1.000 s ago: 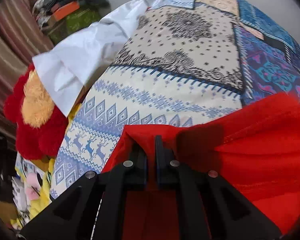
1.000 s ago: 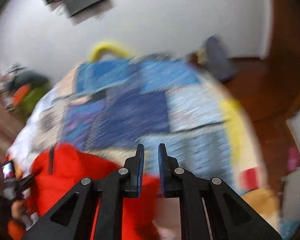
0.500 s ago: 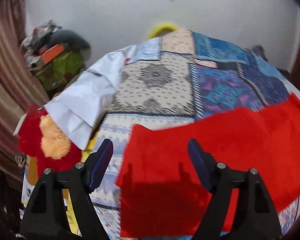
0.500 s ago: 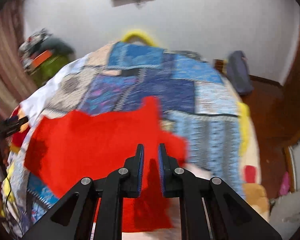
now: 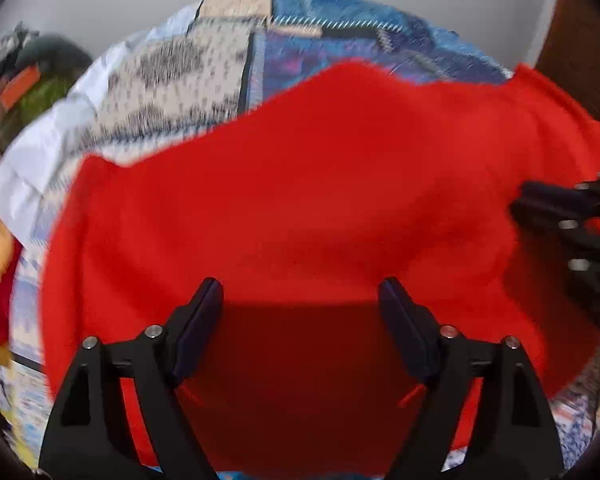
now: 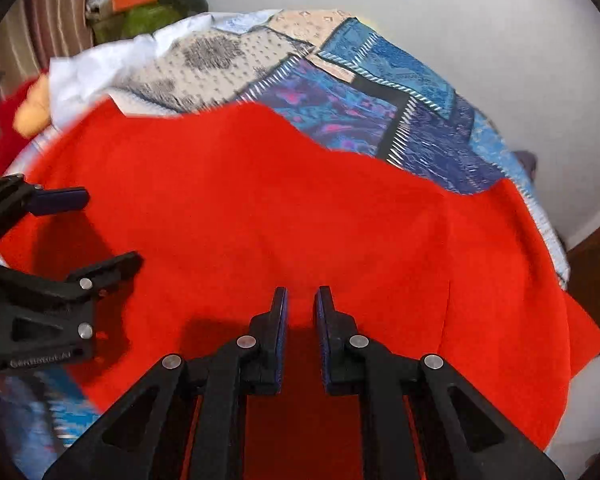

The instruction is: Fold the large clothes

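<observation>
A large red cloth (image 5: 320, 184) lies spread over the patchwork bedspread (image 5: 204, 64); it also fills the right wrist view (image 6: 300, 208). My left gripper (image 5: 300, 312) is wide open and empty, just above the cloth's near part. It shows at the left of the right wrist view (image 6: 96, 228). My right gripper (image 6: 301, 312) is nearly closed, with a narrow gap and red cloth beneath and between the fingers. I cannot tell whether it pinches the cloth. It shows at the right edge of the left wrist view (image 5: 540, 208).
The bedspread (image 6: 380, 92) runs to a white wall. A white sheet (image 6: 100, 68) and a red and yellow plush toy (image 6: 16, 120) lie at the bed's left. A cluttered pile (image 6: 140, 4) stands at the far left. Wooden floor (image 6: 596, 280) lies right of the bed.
My left gripper opened a second ago, let go of the red cloth and has dropped closer over it. The cloth went from bunched to spread across the bed. My right gripper's gap has widened slightly.
</observation>
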A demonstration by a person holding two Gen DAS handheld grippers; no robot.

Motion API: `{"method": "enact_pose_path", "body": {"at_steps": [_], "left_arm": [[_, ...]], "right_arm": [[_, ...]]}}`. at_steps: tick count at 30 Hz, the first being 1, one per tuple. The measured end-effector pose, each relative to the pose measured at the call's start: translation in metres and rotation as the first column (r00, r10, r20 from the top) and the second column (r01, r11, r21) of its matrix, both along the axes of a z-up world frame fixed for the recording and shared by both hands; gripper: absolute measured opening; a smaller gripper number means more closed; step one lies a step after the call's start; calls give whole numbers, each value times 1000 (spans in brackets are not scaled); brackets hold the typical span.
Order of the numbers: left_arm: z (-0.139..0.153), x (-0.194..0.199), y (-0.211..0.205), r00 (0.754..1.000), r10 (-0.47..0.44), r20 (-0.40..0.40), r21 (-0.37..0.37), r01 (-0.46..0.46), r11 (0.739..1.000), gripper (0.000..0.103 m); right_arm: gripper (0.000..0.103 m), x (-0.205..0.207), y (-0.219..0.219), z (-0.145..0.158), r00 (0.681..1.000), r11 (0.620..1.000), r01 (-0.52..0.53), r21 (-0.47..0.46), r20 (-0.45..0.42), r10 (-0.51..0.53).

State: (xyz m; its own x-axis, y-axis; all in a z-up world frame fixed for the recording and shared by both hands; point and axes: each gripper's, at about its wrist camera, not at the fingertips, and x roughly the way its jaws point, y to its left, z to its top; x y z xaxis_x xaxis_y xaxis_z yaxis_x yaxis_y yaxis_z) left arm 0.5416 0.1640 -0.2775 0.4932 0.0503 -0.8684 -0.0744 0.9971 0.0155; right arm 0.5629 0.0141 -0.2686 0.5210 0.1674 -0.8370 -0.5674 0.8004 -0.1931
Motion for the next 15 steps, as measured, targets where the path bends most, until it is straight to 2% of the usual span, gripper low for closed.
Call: {"method": "enact_pose_path", "body": {"at_steps": [3,7,11,15], "left_arm": [[-3,-2,4,1000,12,20,22,-12,1000,96],[-2,-10,12,1000,25,11,85,-26,996,96],[-4,-24,36,997,76,-9,121,-74,990,96],[-2,-45,64,991,134,-23,116,-130,985,95]], "right_arm": [[9,-5,-7,0,999,998,-10,-59,43,12],[9,-11,-20,0,995,991,-7,-131,97,20],[9,-12,-42,2,994,988,52,-147,105,-37],[9,-8,-72,5,990,979,115,-168,99,-99]]}}
